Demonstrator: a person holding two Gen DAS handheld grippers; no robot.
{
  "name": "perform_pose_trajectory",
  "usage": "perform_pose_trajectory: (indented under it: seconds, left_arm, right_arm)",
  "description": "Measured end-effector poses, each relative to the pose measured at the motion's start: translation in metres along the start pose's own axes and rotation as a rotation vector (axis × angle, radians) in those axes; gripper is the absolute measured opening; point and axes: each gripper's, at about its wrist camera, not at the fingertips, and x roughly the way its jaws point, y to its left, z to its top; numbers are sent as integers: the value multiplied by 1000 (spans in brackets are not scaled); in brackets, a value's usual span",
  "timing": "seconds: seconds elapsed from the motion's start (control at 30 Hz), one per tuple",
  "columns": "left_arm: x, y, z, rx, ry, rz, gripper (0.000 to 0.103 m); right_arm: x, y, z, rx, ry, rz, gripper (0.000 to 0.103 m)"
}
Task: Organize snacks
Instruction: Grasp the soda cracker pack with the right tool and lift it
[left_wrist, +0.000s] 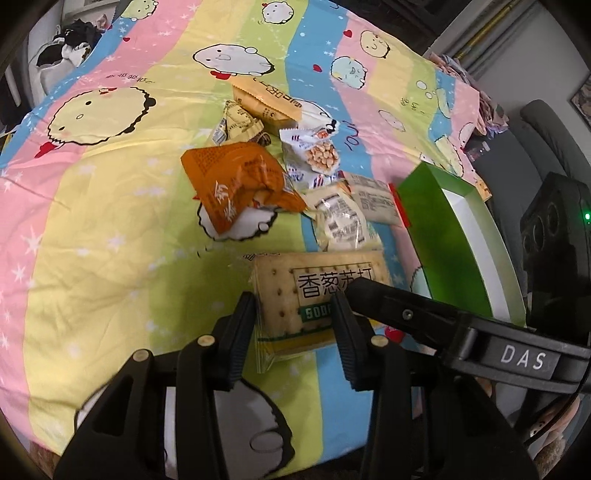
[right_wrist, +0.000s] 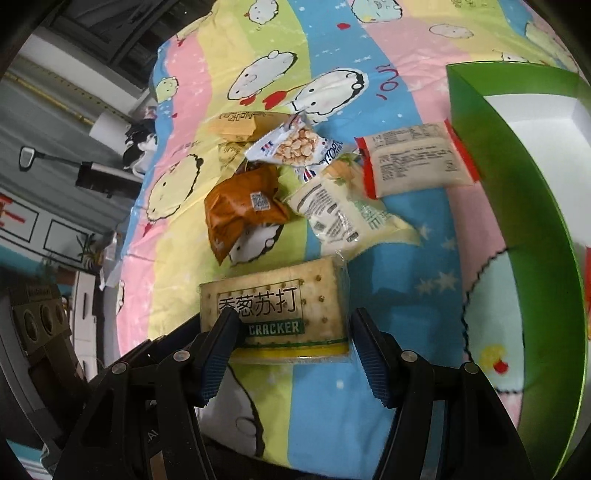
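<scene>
A soda cracker pack lies on the cartoon bedsheet nearest both grippers. My left gripper is open, its fingers either side of the pack's left part. My right gripper is open and straddles the pack; its left finger crosses the left wrist view. Behind lie an orange snack bag, a white peanut packet, a pale packet, a red-edged packet and a tan box.
A green box with a white inside stands open to the right of the snacks, touching the red-edged packet. The sheet's edge drops off at the far side, with room clutter beyond it.
</scene>
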Motion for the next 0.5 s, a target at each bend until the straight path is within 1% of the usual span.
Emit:
perform_pose_trajectory:
  seconds: [0.13, 0.3, 0.37, 0.43, 0.5]
  left_arm:
    - [0, -3, -8, 0, 15, 5, 39]
    - [6, -4, -17, 9, 43, 3, 39]
    - [11, -4, -21, 8, 58, 12, 40]
    - [17, -3, -23, 13, 74, 41, 39]
    - [18, -3, -24, 19, 75, 44, 42]
  right_arm:
    - [0, -2, -8, 10, 12, -7, 66]
    - [3, -5, -16, 15, 23, -47, 66]
    - [6, -8, -18, 18, 33, -62, 66]
    - [10, -9, -20, 19, 38, -80, 66]
    - [10, -9, -21, 12, 35, -82, 66]
